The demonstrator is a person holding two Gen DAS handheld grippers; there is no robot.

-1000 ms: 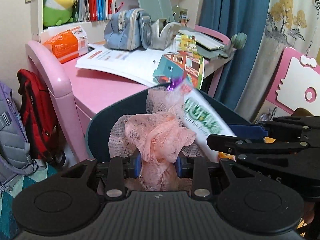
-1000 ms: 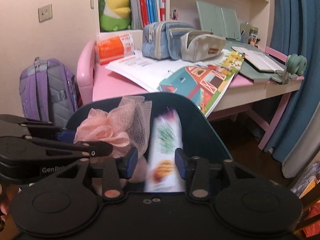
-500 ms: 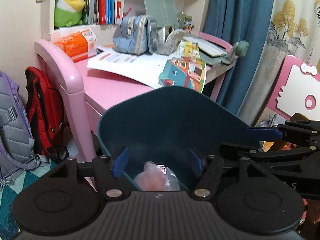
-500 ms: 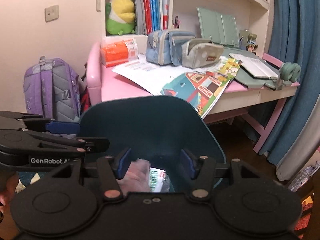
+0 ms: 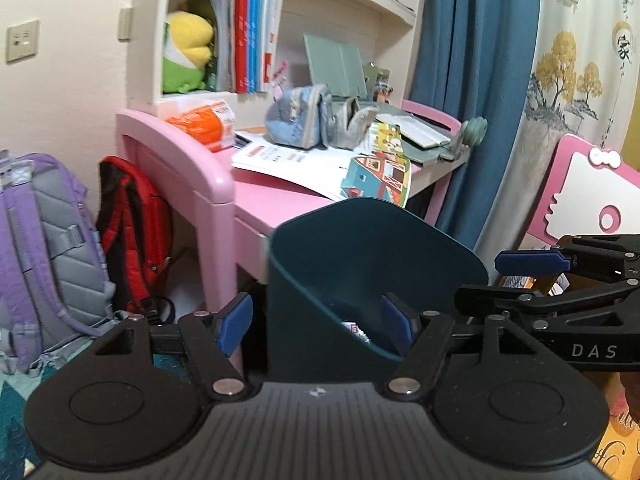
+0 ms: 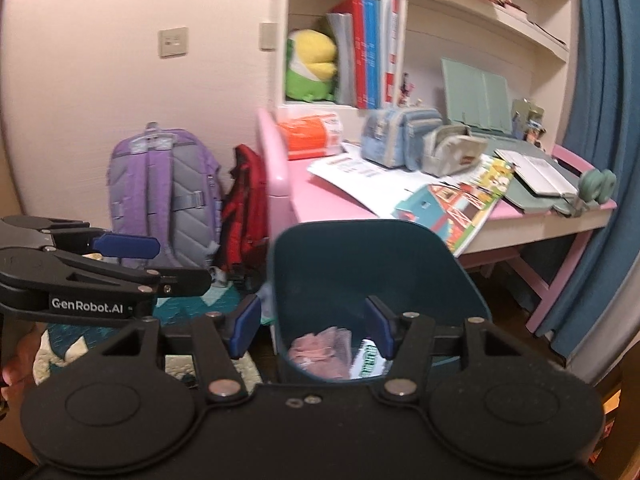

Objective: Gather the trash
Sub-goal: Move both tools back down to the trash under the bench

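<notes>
A second ago the left gripper (image 5: 316, 322) was clamped on the pink mesh bundle (image 6: 318, 354) and the right gripper (image 6: 312, 326) on the snack wrapper (image 6: 370, 360). Both pieces now lie inside the teal bin (image 6: 376, 252) (against its near wall). Both grippers' jaws are opening with nothing between them, drawn back from the bin.

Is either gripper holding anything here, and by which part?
Nothing is held. Both grippers' jaws are opening and empty; the pink mesh and wrapper lie inside the bin.
</notes>
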